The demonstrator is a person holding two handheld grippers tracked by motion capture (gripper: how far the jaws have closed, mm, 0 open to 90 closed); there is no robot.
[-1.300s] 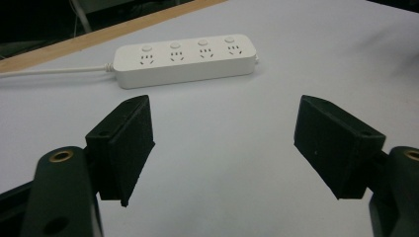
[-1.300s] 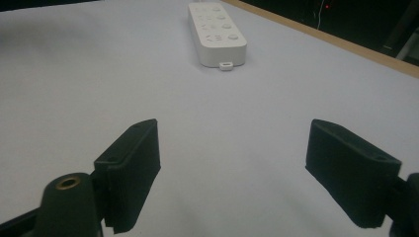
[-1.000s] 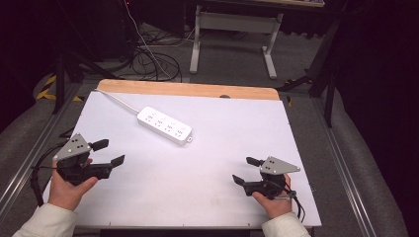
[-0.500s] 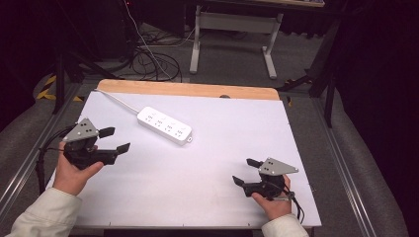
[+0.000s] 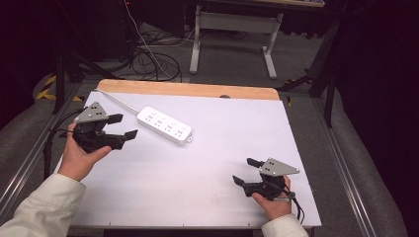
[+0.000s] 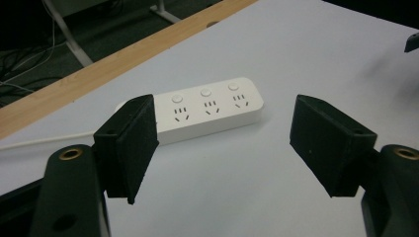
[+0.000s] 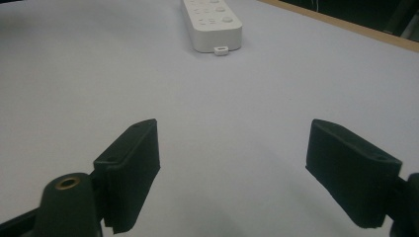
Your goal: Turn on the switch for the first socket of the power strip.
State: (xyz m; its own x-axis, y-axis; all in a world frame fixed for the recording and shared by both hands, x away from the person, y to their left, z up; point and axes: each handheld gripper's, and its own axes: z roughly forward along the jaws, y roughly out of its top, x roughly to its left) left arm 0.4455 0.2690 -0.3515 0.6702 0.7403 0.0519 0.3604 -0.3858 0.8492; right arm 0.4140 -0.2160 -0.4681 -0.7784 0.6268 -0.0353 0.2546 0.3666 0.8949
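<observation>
A white power strip (image 5: 165, 125) lies on the white table (image 5: 197, 163), towards its far left, and its white cable runs off to the far-left corner. My left gripper (image 5: 123, 126) is held just left of the strip, jaws open and pointing at it. In the left gripper view the strip (image 6: 207, 107) sits a short way beyond the open jaws, its sockets and round buttons facing up. My right gripper (image 5: 245, 171) rests near the table's front right, open, with nothing between its jaws. In the right gripper view the strip's end (image 7: 212, 22) lies far ahead.
A wooden strip (image 5: 188, 90) runs along the table's far edge. Beyond it, a grey table frame (image 5: 232, 29) and loose cables (image 5: 148, 59) sit on the dark floor. Metal rails (image 5: 346, 163) flank the table on both sides.
My left gripper has moved forward and to the right, from the table's left edge up close to the power strip. The right gripper has stayed in place.
</observation>
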